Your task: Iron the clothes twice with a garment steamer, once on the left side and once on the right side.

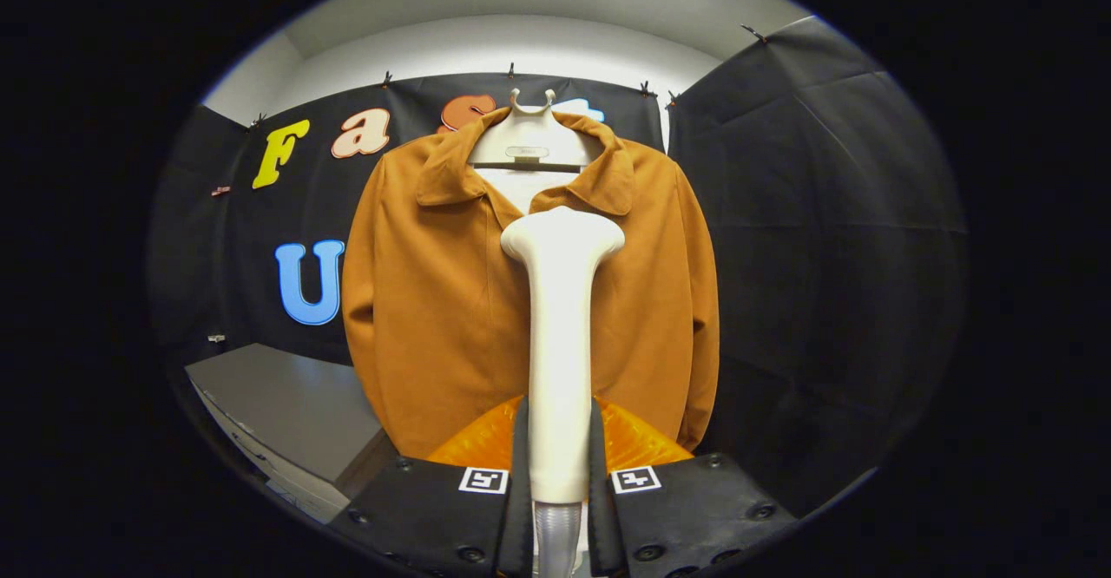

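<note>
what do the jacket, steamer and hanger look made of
Jacket: matte brown woven cloth, soft folds, no sheen.
Steamer, clamped in the gripper: smooth off-white plastic, likely, with a faint gloss.
Hanger: pale moulded plastic, it seems.

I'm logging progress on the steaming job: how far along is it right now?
Done: the tool is shut on the garment steamer, both fingers pressing its white handle. In hand: the steamer head sits at the middle of the brown shirt, just below the collar, on its hanger. Left: nothing on the fabric shows that either side has been passed over, so the left and right passes may both remain.
</note>
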### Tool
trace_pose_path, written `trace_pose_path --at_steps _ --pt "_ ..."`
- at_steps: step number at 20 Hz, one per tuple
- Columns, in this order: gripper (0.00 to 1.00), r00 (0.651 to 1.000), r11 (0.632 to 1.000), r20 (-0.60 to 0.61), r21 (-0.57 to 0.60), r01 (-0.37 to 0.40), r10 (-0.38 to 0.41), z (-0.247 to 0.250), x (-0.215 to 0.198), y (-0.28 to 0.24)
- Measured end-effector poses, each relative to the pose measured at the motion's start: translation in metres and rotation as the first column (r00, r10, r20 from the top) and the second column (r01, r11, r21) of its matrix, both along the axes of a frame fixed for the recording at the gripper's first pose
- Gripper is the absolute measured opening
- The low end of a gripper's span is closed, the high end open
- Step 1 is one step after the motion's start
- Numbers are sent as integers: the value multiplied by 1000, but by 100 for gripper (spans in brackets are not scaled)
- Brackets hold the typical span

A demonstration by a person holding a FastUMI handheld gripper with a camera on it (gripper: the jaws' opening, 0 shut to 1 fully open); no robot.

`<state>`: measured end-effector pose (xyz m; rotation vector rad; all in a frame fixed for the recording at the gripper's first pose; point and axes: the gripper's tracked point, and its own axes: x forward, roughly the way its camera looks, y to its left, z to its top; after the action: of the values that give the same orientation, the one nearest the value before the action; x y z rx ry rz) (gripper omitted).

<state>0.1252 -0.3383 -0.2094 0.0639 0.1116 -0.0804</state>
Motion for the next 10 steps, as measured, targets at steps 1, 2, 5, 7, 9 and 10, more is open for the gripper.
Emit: trace_pose_path --at_steps 1,2,5,7,9,10 --pt "28 1000 1000 -11 7 1 -1 -8 -2 1" --pt "28 1000 1000 -30 7 4 -4 -18 -5 -1" --pt "29 996 1000 -93 25 10 -7 -51 -14 -4" --pt "28 992 999 -128 45 18 -12 -68 -24 -4" --pt "29 989 998 -149 56 24 -16 -82 -30 -4" --pt "29 986 998 -166 56 29 -19 -90 -33 -5"
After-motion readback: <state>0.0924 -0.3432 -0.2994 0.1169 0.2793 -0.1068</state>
